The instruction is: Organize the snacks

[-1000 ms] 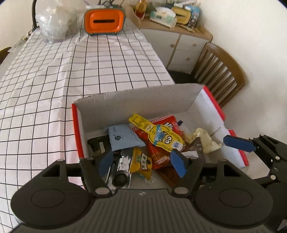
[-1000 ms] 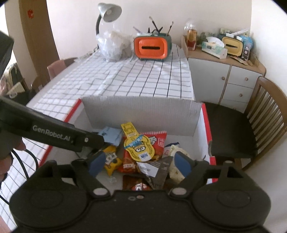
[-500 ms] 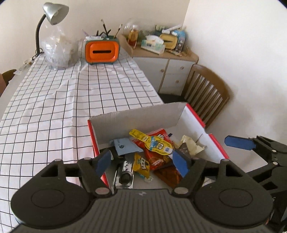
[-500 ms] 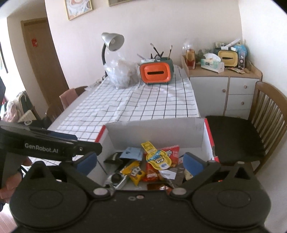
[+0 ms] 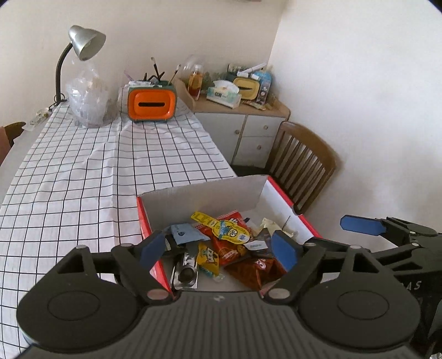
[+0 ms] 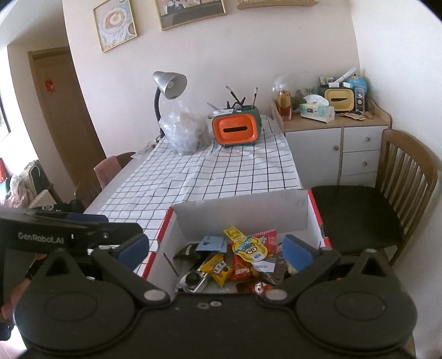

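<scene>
Both claws hang released over the snack box [image 6: 240, 212] — left claw [image 5: 218, 248] just widening, empty, lettered "GenRobot.AI"; right claw [image 6: 215, 248] empty too.

A home dining room: a table [image 6: 226, 176] under a checked cloth, wooden chair [image 6: 400, 176] at its right, white sideboard [image 6: 339, 149] in the far corner, framed pictures [image 6: 116, 24] on the far wall

My left gripper [image 6: 83, 234] bore the white lettering "GenRobot.AI" along its side; no snack wrapper print was legible.
</scene>
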### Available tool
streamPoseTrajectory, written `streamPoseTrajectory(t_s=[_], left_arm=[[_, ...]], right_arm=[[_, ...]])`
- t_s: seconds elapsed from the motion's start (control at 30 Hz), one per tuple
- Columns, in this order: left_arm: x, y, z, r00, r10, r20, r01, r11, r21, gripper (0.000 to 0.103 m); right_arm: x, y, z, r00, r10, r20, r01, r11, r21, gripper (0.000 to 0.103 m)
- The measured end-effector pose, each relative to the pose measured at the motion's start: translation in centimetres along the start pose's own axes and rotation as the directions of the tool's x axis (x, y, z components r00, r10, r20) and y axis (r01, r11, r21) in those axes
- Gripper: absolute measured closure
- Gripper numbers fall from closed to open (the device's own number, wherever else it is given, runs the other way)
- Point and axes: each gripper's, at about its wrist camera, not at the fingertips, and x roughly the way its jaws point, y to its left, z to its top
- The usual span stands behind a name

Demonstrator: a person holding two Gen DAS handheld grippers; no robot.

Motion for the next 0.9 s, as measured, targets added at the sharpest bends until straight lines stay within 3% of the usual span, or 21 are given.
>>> streamPoseTrajectory(t_s=[0.17, 0.3, 0.9], left_arm=[[-1.4, -0.3, -0.4, 0.999, -0.013, 0.038, 0.013, 1.0, 0.012, 0.012], [-1.9, -0.4, -0.6, 0.999, -0.009, 0.046, 0.008, 1.0, 0.011, 0.0], [-3.3, -0.6, -1.5, 0.996, 0.024, 0.082, -0.024, 1.0, 0.001, 0.0]], right_arm=[[-0.9, -0.1, -0.2, 1.0, 0.004, 0.011, -0.004, 1.0, 0.017, 0.0], [-1.7, -0.4, -0.2, 1.0, 0.001, 0.026, -0.002, 0.999, 0.032, 0.0], [-2.1, -0.2, -1.1, 1.0, -0.008, 0.022, 0.007, 0.998, 0.061, 0.0]])
